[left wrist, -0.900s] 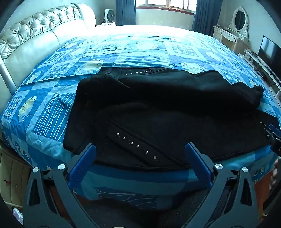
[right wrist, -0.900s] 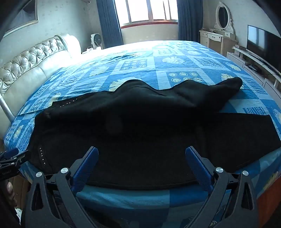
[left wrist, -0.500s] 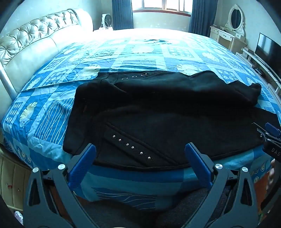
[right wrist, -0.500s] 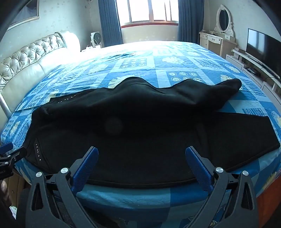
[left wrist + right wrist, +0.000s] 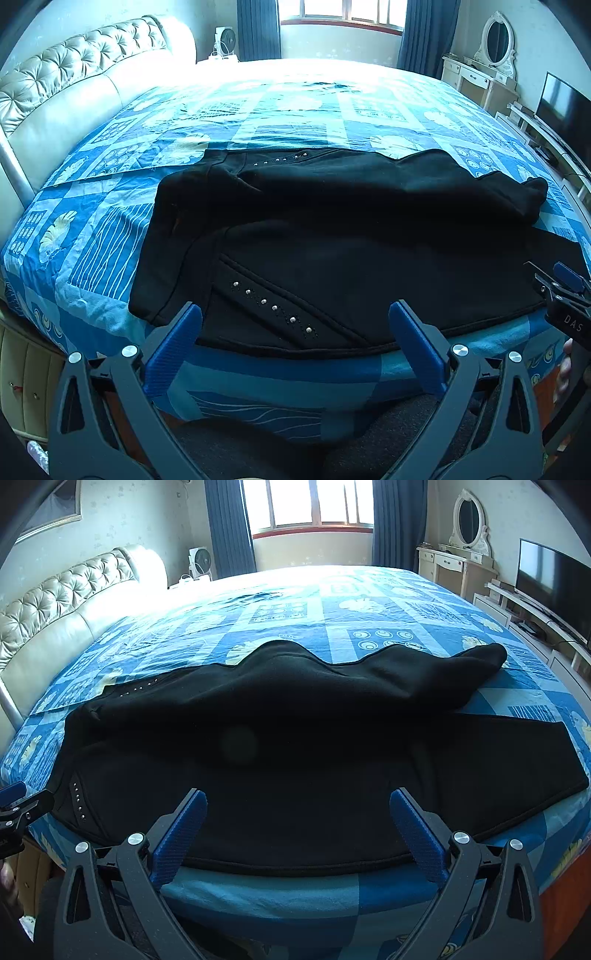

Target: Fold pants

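Observation:
Black pants with small silver studs lie crosswise near the front edge of the bed, waist to the left and legs to the right; they fill the middle of the right wrist view. The far leg lies bunched along the back. My left gripper is open and empty, just short of the front hem by the studded pocket. My right gripper is open and empty over the front hem of the near leg. Each gripper shows at the edge of the other's view.
The bed has a blue patterned cover and a padded cream headboard at the left. A dresser with a mirror and a TV stand along the right wall. A fan stands by the window.
Both grippers have risen and tilted up a little, so more of the room shows. The pants have not moved. Both grippers stay open.

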